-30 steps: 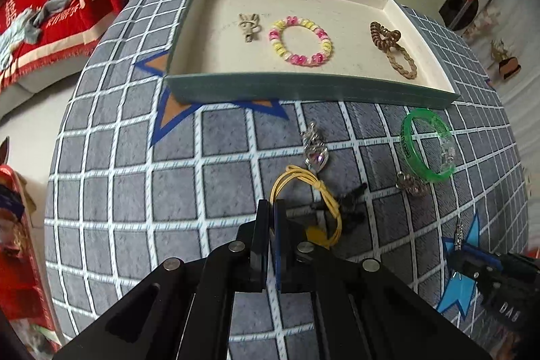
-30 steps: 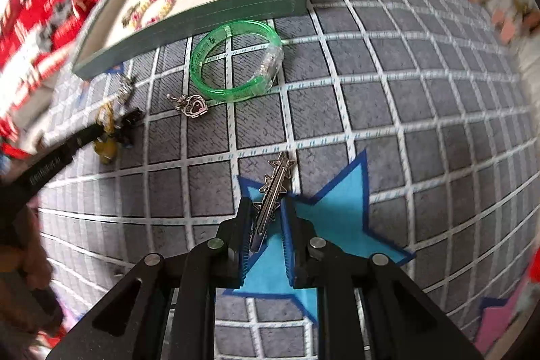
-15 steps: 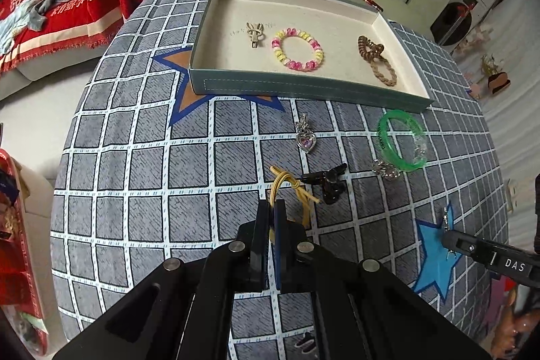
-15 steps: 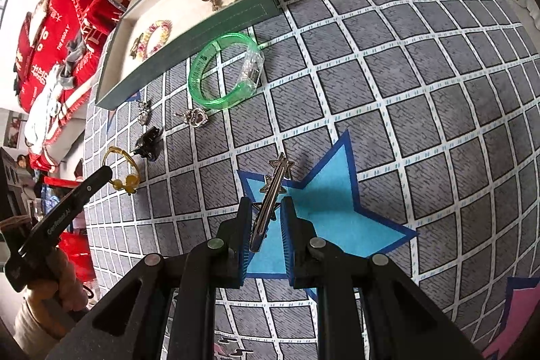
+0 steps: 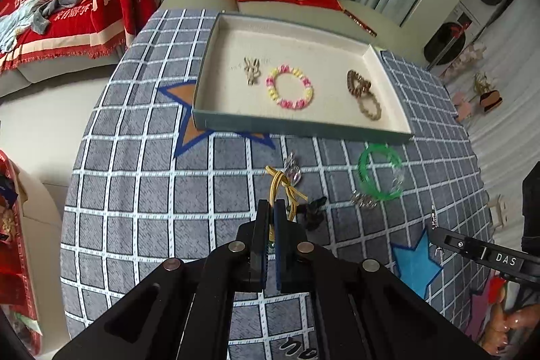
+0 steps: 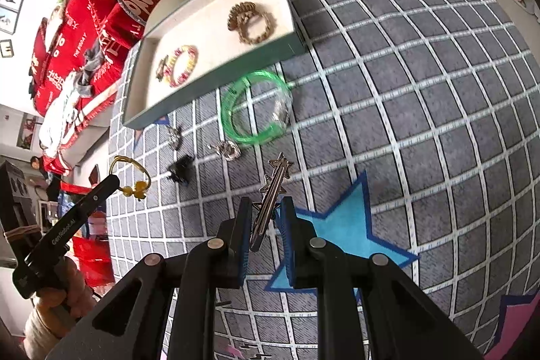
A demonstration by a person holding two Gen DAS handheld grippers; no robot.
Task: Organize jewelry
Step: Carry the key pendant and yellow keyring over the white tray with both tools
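Silver hair clip [image 6: 274, 191] grasped in right tool [image 6: 266, 213], long axis pointing ahead toward tray [image 6: 216, 63]; left tool [image 5: 270, 218] clenched on yellow hair tie [image 5: 283, 188].

blurred: green bangle [image 6: 256, 108] | hidden: yellow hair tie [image 5: 282, 188] lower end, between gripper fingers

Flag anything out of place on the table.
Four pieces lie loose on the checked cloth outside the tray: green bangle, black hair clip, and two silvery charms. Nothing looks spilled or broken.
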